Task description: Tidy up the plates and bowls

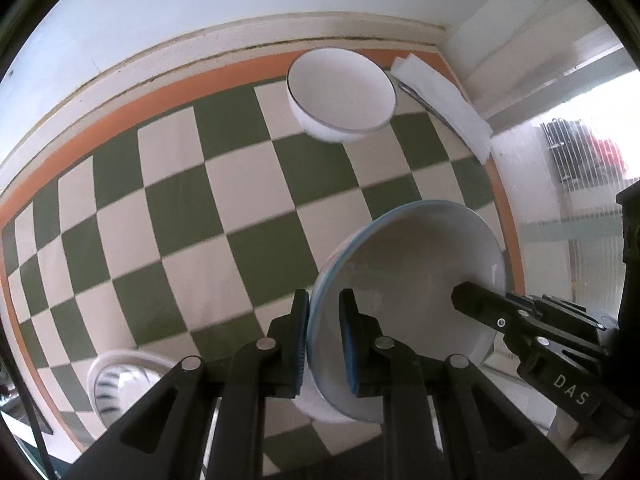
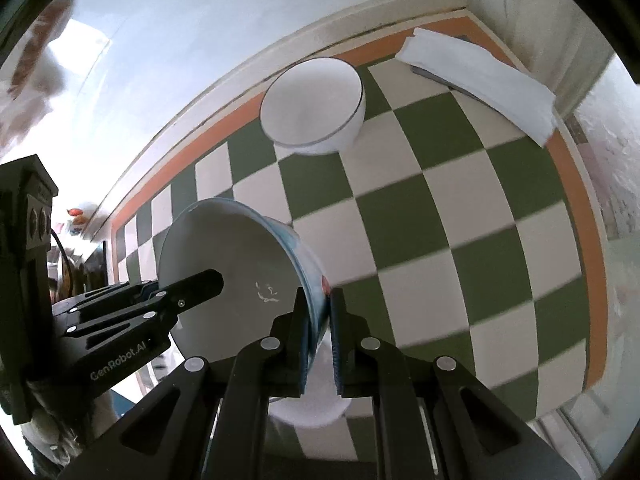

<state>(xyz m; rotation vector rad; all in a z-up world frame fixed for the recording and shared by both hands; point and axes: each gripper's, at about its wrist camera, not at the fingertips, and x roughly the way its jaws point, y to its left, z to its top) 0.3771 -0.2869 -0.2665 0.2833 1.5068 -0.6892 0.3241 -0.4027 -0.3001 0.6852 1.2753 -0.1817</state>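
Checkered tablecloth (image 1: pixel 248 216), folded white napkin (image 1: pixel 444 104)

I see a green-and-cream checkered tablecloth (image 1: pixel 208 216); on it stand a white bowl (image 1: pixel 342 94), a folded napkin (image 1: pixel 444 104) and a striped dish (image 1: pixel 120 384).

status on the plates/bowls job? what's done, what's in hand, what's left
Done: nothing visibly stacked yet. In hand: the blue-rimmed bowl is off the checkered cloth, left gripper and right gripper each with jaws shut on opposite sides of its rim. Left: the white bowl by the wall stands alone, and a striped dish sits at the cloth's near edge.
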